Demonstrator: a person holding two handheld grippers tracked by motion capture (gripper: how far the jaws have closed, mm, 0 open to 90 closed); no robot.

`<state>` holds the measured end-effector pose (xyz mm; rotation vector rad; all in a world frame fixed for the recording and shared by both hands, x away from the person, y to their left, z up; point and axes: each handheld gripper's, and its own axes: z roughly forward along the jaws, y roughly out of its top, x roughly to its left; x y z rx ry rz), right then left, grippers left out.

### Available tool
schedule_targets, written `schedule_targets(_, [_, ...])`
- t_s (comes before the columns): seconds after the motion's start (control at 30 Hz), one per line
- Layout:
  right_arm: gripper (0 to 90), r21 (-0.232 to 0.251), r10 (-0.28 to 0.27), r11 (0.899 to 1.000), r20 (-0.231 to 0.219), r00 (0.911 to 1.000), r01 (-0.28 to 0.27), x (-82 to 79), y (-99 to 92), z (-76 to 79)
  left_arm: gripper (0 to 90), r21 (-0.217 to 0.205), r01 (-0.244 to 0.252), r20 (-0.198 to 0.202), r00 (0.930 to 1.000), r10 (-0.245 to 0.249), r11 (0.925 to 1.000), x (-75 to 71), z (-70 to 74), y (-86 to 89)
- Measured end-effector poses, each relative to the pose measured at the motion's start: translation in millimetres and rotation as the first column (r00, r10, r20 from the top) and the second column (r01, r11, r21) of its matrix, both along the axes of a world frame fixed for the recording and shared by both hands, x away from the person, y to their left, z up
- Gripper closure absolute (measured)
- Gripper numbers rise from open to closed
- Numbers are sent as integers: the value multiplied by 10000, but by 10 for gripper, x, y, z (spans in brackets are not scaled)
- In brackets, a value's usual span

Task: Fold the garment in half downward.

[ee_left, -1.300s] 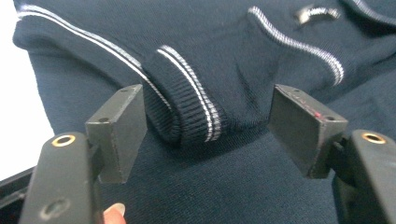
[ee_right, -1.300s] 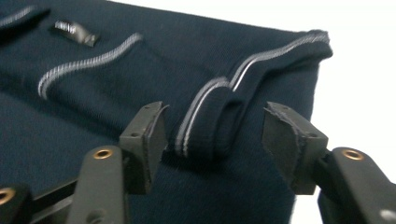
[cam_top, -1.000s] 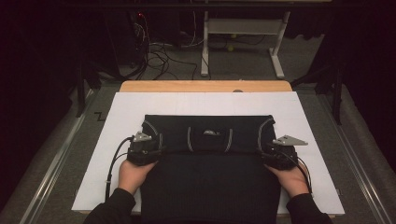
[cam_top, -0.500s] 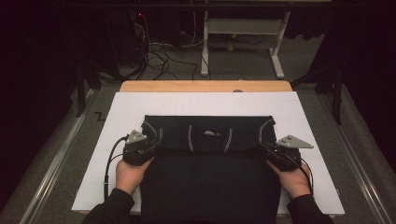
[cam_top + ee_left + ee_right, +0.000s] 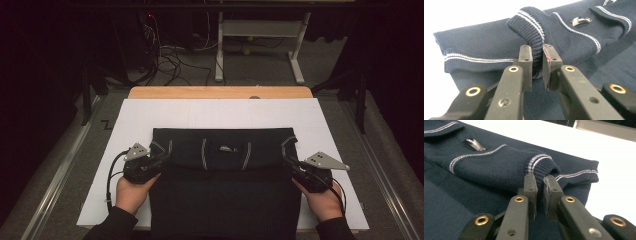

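Item: navy knit sweater (image 5: 222,200), lying folded on the white surface (image 5: 220,114).
Handling: judged soft, limp and light; it will sag between the two holds.
Grip points: the ribbed striped cuffs (image 5: 530,25) at either side edge.
Left claw (image 5: 537,65): clamped on the left cuff.
Right claw (image 5: 539,192): clamped on the right cuff (image 5: 541,166).
Position: the garment's body spans between both claws.

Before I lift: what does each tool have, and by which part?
Both grip the sweater. The left tool pinches a ribbed, striped cuff; the right tool pinches the other cuff.
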<state>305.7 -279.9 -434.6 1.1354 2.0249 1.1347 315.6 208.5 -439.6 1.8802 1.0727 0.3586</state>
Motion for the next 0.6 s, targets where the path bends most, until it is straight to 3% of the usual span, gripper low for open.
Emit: schedule_targets(0.6, [829,-172,328,9993,-162,9993,-330,-325,-54,-59,755,84,603,-282,9978,-601,9981,-355,-42,44])
